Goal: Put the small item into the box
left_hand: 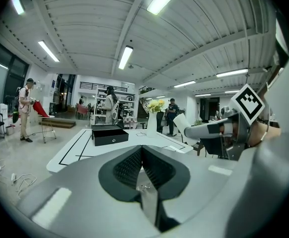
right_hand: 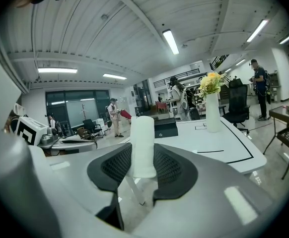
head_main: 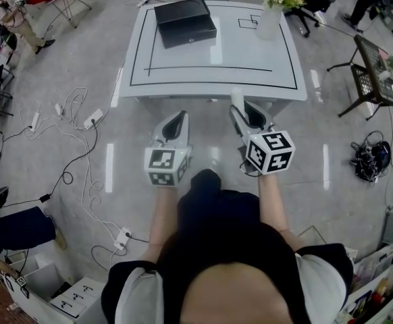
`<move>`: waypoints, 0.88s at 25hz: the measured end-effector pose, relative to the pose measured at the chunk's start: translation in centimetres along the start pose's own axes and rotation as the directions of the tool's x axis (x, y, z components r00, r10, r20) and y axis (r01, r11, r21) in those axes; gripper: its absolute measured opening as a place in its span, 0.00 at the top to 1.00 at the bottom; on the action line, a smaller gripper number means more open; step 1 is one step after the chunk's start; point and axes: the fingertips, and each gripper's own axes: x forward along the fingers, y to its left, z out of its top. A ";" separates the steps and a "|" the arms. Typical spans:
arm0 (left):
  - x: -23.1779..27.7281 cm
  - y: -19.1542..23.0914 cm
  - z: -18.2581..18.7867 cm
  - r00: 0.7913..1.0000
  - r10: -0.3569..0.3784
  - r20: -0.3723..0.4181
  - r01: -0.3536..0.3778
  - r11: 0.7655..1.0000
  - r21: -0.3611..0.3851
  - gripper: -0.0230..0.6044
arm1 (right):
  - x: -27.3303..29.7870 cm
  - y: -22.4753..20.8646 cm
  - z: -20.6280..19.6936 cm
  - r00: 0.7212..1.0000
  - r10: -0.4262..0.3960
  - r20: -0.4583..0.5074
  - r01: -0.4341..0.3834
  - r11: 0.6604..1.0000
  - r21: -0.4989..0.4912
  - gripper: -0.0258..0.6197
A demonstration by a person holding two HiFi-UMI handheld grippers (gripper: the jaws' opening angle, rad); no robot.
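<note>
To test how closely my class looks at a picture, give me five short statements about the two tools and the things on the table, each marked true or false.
1. The right tool grips a white cylinder between its jaws. True.
2. The left tool grips a cylinder too. False: its jaws are together with nothing between them.
3. The black box stands on the floor. False: it sits on the table, near the far left corner.
4. A vase of yellow flowers stands on the table. True.
5. The white cylinder lies inside the black box. False: it is in the right tool, short of the table.
</note>
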 end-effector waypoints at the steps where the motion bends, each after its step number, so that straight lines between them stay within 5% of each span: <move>1: -0.1 0.0 0.0 1.000 0.001 0.000 -0.001 1.000 -0.002 0.95 | -0.1 0.0 0.0 1.000 0.000 0.000 0.000 1.000 0.000 0.75; 22: 0.3 0.4 -0.6 0.999 0.019 -0.028 -0.020 1.000 -0.011 0.95 | 0.7 -0.4 -0.5 1.000 0.013 -0.024 -0.013 1.000 0.016 0.75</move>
